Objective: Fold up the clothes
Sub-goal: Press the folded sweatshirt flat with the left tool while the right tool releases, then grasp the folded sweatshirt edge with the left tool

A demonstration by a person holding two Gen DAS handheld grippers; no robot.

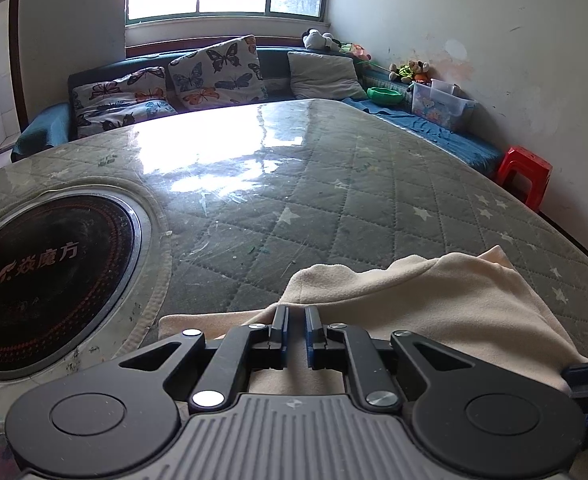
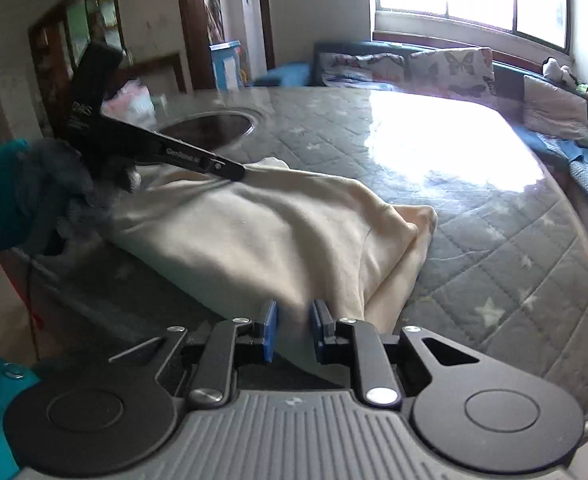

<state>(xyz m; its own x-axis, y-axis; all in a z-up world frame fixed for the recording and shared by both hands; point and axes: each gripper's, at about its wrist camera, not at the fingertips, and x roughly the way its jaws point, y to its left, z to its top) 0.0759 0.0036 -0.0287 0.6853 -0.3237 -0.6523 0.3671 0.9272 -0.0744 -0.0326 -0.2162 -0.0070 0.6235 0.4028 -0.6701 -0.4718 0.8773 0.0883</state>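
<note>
On the near edge of the quilted counter (image 1: 334, 200) lies the cream garment (image 1: 434, 300), bunched and soft. Seen from the left wrist, the left hand-held gripper (image 1: 296, 316) pinches a fold at its near hem, likely to lift it. From the right wrist, the right hand-held gripper (image 2: 294, 320) stands slightly spread around the garment's near edge; whether it grips, I cannot tell.

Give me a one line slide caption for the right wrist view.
Both grippers, right gripper and left gripper, grip the cream garment on the quilted table.
</note>
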